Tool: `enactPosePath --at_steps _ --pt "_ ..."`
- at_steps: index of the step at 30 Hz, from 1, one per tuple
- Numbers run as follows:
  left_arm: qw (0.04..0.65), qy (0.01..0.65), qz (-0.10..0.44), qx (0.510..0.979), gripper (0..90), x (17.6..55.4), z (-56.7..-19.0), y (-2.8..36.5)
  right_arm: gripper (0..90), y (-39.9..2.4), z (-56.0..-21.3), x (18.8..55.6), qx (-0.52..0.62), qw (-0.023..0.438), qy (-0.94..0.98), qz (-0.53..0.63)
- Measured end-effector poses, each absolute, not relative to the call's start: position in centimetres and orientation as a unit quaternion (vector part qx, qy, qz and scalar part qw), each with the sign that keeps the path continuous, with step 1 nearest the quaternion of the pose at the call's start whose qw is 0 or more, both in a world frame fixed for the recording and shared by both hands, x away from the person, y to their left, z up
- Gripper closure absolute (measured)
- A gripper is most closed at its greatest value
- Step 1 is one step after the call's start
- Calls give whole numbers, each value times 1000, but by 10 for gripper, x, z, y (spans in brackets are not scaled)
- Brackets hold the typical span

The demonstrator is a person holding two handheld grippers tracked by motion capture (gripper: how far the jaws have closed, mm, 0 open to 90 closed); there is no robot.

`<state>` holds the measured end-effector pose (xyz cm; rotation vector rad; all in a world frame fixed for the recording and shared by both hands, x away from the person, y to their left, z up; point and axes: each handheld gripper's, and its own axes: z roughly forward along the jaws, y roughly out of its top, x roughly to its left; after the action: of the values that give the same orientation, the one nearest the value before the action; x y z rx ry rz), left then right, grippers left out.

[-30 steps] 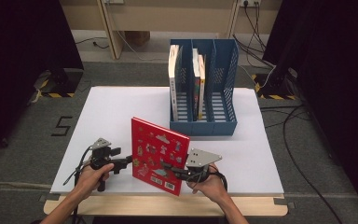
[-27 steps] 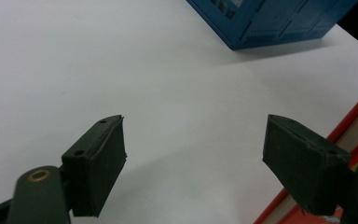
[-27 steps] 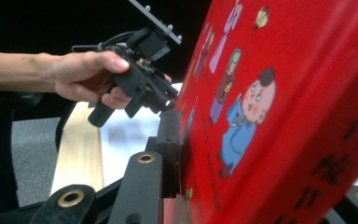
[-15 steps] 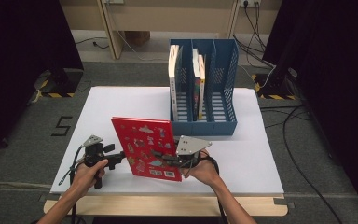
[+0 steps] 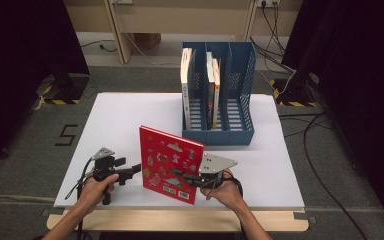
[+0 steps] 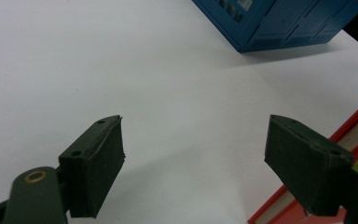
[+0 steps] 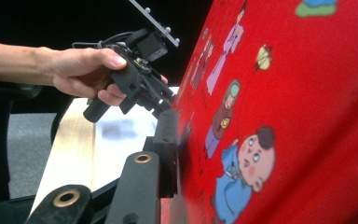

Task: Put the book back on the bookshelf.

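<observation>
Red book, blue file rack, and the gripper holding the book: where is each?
red book (image 5: 169, 165), high view, on its cover
blue file rack (image 5: 218, 136), high view, on its front wall
right gripper (image 5: 182, 175), high view, at its fingertips

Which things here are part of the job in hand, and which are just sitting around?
In the job:
red book, stood up on the table
right gripper, clamped on it
left gripper, open beside it

Sitting around:
blue file rack
books in it
</observation>
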<state>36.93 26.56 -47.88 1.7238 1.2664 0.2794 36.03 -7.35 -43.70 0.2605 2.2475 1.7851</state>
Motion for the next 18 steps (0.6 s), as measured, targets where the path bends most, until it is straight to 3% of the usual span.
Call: enactPosePath --at_steps 5,8,12,18 --pt "473 518 114 703 191 369 -479 264 720 -62 -430 356 55 175 781 597" --pt "476 522 113 699 191 370 -479 266 718 -60 -429 362 57 177 780 598" --pt "475 525 114 697 187 370 -479 268 724 -62 -432 364 55 177 775 604" --pt "476 523 115 698 187 369 -479 269 725 -70 -421 353 100 139 749 640"
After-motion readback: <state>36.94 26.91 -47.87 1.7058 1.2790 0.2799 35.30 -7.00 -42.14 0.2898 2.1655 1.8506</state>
